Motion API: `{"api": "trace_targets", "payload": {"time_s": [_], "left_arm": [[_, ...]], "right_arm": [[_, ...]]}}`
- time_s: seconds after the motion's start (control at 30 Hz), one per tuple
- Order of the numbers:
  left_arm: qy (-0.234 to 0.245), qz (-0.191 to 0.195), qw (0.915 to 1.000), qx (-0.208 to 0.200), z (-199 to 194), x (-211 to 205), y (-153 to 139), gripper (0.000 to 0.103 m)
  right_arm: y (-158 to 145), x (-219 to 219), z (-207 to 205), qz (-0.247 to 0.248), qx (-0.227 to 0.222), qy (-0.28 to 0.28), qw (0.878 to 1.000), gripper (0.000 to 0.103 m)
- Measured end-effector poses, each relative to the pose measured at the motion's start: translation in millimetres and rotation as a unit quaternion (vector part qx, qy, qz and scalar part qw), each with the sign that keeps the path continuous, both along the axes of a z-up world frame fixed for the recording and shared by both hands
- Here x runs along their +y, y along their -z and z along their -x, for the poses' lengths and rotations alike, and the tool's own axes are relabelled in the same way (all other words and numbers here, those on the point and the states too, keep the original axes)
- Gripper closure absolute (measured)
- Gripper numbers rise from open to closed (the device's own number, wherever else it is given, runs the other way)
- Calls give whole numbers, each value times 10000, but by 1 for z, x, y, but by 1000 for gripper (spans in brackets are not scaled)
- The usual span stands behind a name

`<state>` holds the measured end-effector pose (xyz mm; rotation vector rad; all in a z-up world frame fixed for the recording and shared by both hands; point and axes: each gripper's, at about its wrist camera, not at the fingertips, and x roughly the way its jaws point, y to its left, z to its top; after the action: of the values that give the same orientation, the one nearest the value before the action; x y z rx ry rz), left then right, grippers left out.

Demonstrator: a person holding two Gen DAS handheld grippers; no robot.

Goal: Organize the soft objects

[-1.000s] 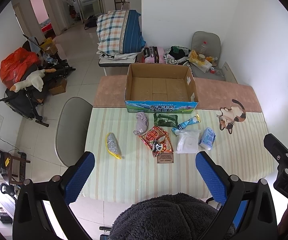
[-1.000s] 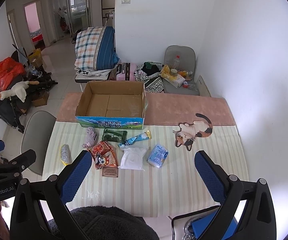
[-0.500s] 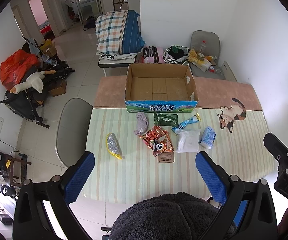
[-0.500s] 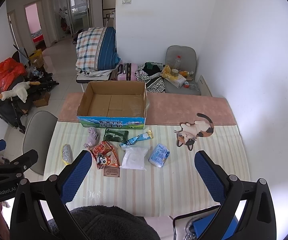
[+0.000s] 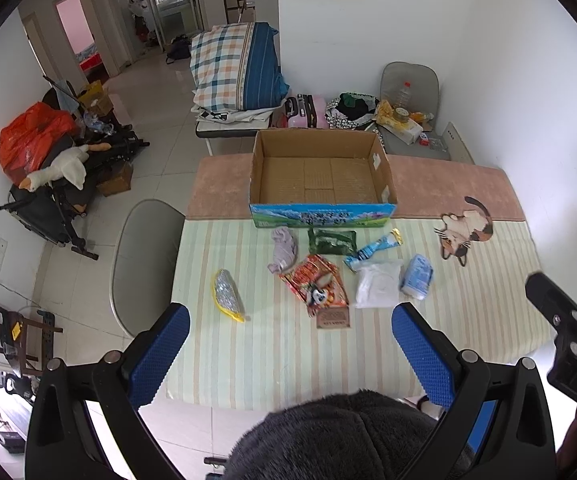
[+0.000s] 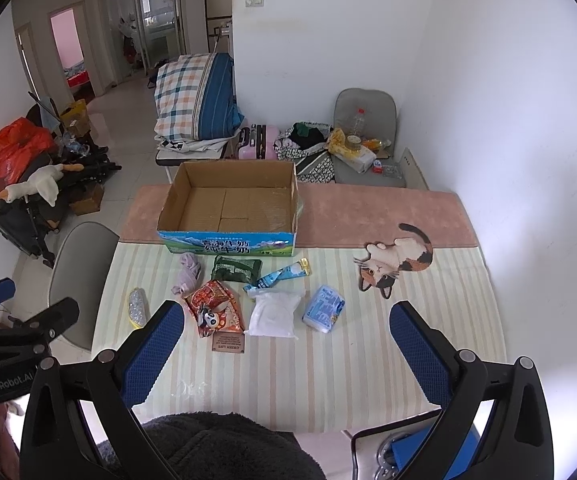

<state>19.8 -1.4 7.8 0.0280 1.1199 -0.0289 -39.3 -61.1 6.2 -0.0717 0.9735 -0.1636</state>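
Left gripper (image 5: 290, 354) wide, empty, high above table (image 5: 288, 360) edge. Right gripper (image 6: 286, 350) wide, empty. Snack bags (image 5: 318, 286), tissue pack (image 6: 323, 314), sock (image 5: 284, 250) ahead of both; cardboard box (image 5: 320, 214) beyond them, empty.

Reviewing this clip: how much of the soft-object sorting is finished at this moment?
Nothing looks done: the cardboard box is empty. Nothing is in hand; the left gripper and right gripper are both open, above the table's near edge. Left to handle: the grey cloth, green pouch, red snack bag, white bag and the other packets.
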Motion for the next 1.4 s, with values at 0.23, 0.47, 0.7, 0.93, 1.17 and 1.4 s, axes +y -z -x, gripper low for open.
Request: {"api": "trace_targets", "payload": {"time_s": [0.23, 0.47, 0.7, 0.93, 1.17, 1.4], "left_arm": [[-197, -190, 9986, 461, -60, 16, 65, 0], [178, -482, 9876, 1480, -126, 8, 190, 0], [889, -1120, 9710, 1916, -158, -25, 290, 4], [2006, -1692, 9384, 2248, -188, -58, 369, 4], [2055, -1342, 9323, 2657, -204, -67, 406, 23], [943, -331, 9370, 3347, -200, -35, 403, 62]], "right_arm": [[58, -36, -44, -318, 628, 321, 9970, 0], [194, -80, -118, -655, 1832, 651, 9787, 0], [359, -82, -174, -872, 3098, 568, 9451, 0], [435, -72, -199, -894, 3573, 470, 9285, 0], [463, -77, -193, -1335, 3793, 526, 9141, 17], [466, -88, -163, -1243, 4067, 381, 9043, 21]]}}
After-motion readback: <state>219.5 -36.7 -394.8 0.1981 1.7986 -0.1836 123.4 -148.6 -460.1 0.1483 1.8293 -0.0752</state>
